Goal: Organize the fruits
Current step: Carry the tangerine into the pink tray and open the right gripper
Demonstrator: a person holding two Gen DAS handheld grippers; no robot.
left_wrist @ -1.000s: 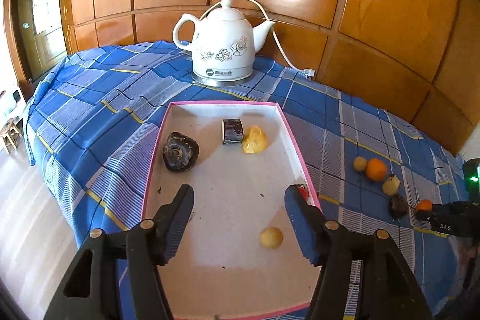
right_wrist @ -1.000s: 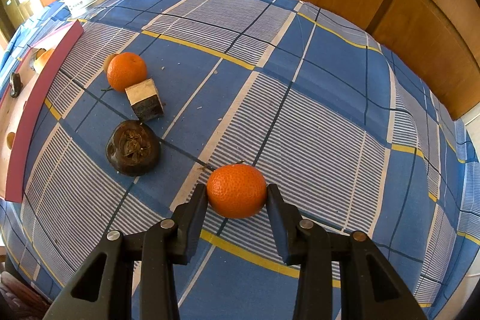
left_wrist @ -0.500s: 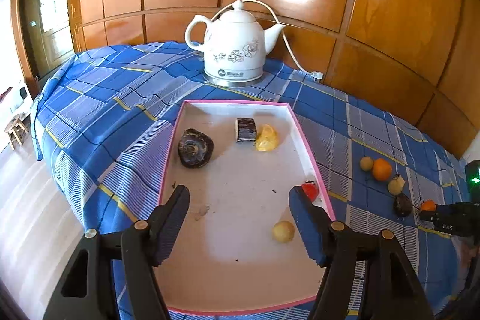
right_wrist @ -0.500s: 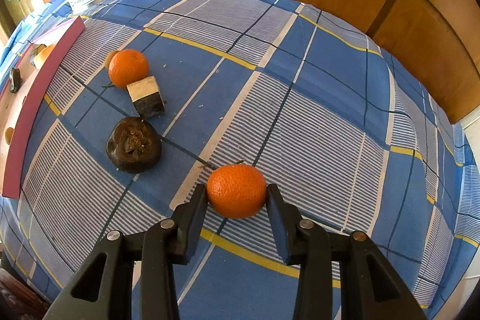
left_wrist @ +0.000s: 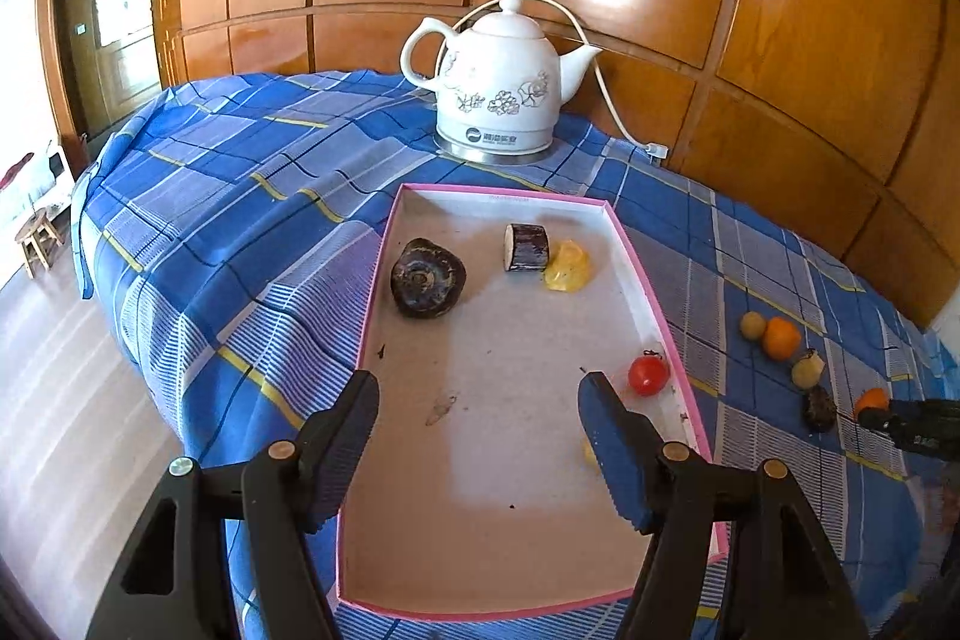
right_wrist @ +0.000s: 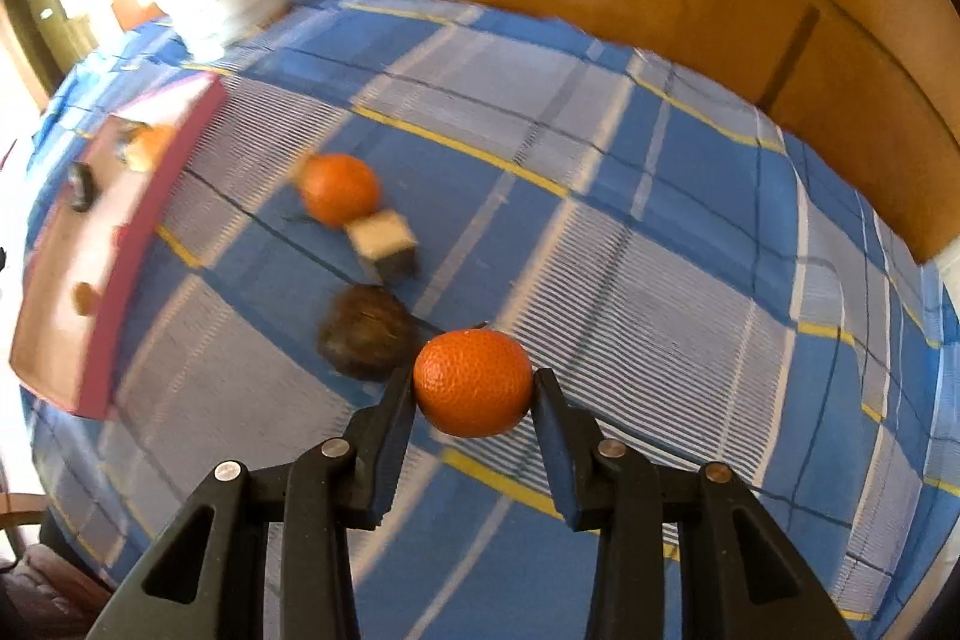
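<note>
Surface (left_wrist: 240, 196): blue plaid cloth, falling off at its left edge; wide bare stretch at right in the right wrist view.

Tray (left_wrist: 651, 301): pink-rimmed, shallow, open floor at its middle and near end. Holds a dark lumpy fruit (left_wrist: 427, 278), a dark-skinned cut piece (left_wrist: 527, 248) touching a yellow piece (left_wrist: 568, 268), and a red fruit (left_wrist: 648, 375) just beside the right rim.

Kettle (left_wrist: 501, 91): white, beyond the tray's far edge.

Left gripper (left_wrist: 477, 400): fingers spread apart above the tray, holding nothing.

Right gripper (right_wrist: 473, 388): fingers clamped on an orange (right_wrist: 473, 381).

Loose fruit: second orange (right_wrist: 339, 189), cut block (right_wrist: 384, 239), dark fruit (right_wrist: 366, 331), between tray and gripper.
</note>
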